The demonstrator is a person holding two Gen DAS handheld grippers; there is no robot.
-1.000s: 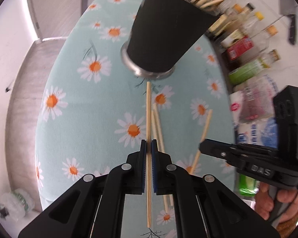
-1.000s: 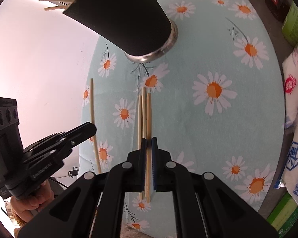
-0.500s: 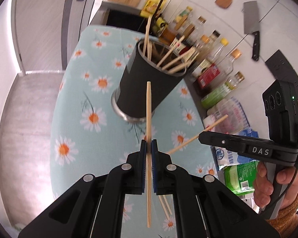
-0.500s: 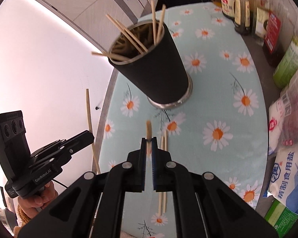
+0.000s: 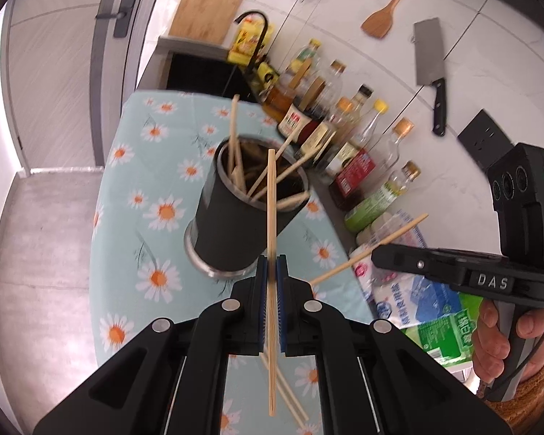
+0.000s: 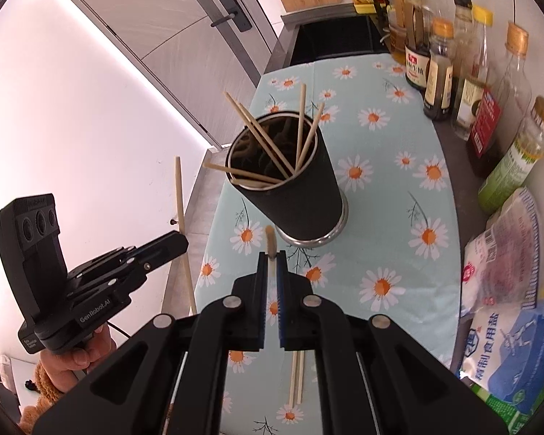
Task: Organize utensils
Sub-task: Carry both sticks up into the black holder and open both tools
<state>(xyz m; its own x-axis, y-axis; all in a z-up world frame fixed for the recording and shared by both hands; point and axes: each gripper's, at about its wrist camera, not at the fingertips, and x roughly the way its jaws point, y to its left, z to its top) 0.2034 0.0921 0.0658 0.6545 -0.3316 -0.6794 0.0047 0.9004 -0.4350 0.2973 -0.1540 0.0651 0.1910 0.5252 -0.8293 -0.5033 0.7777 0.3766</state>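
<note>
Bamboo chopstick (image 5: pixel 271 217) clamped in left hand-held gripper (image 5: pixel 271 275); right hand-held gripper (image 6: pixel 271 272) clamps another chopstick (image 6: pixel 270 244); black holder (image 6: pixel 290 188) near cloth edge (image 6: pixel 214 224)

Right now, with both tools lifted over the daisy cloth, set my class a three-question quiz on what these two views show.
1. True or false: each tool grips one chopstick.
2. What stands in the black cup? A spoons; B chopsticks; C knives.
3. How many chopsticks still lie on the cloth?

Key:
1. True: left tool pinches a chopstick; right tool pinches another.
2. B.
3. Two, the loose pair.
</note>
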